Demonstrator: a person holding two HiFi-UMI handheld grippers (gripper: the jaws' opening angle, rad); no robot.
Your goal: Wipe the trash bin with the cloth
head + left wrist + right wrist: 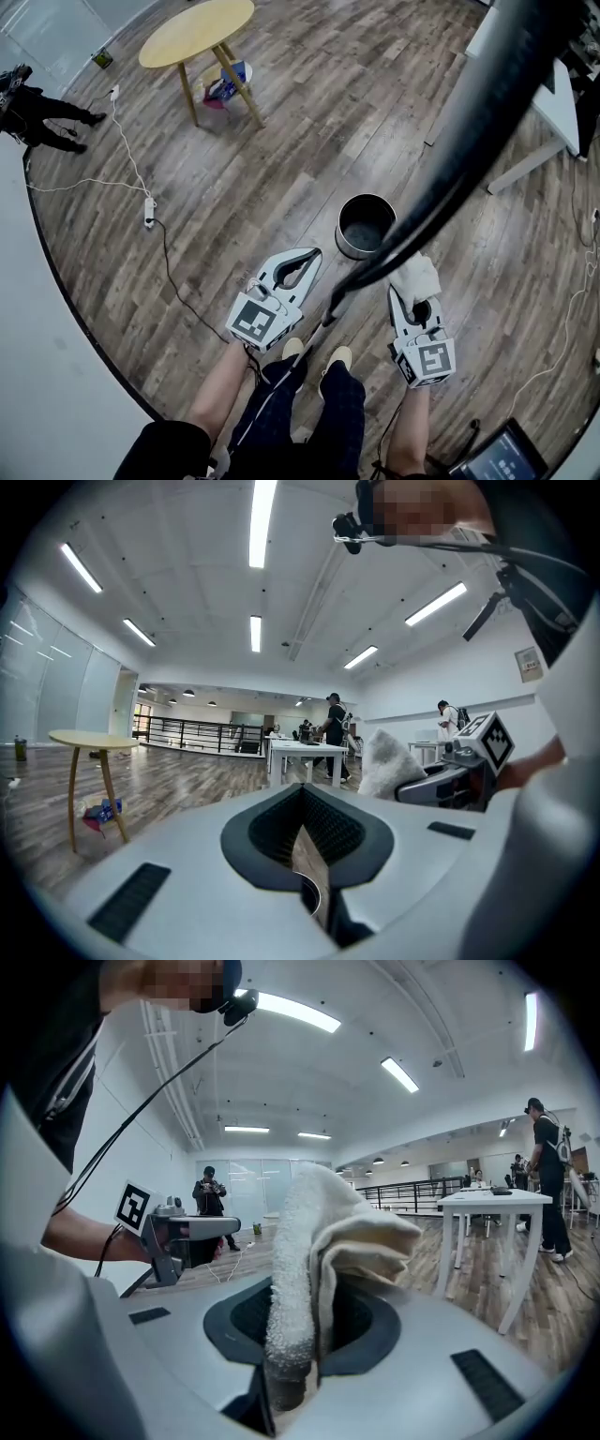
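wood floor [281, 187] (open office): trash bin [354, 247] upright, cloth [417, 274] in right tool [414, 298]

Head view: on person's head, aimed steeply down at wooden floor [281, 159]; person's legs [281, 422] at bottom edge, trash bin [366, 226] just ahead of them.

Left gripper view: rides left hand-held gripper [302, 794], close behind jaws, facing roughly level across room, ceiling [187, 592] filling top.

Right gripper view: rides right hand-held gripper [292, 1335], similar level aim, cloth [319, 1241] close before lens.

Shared: round table [197, 30] in head view and left gripper view; each gripper view catches other gripper at one side; head view takes in both.
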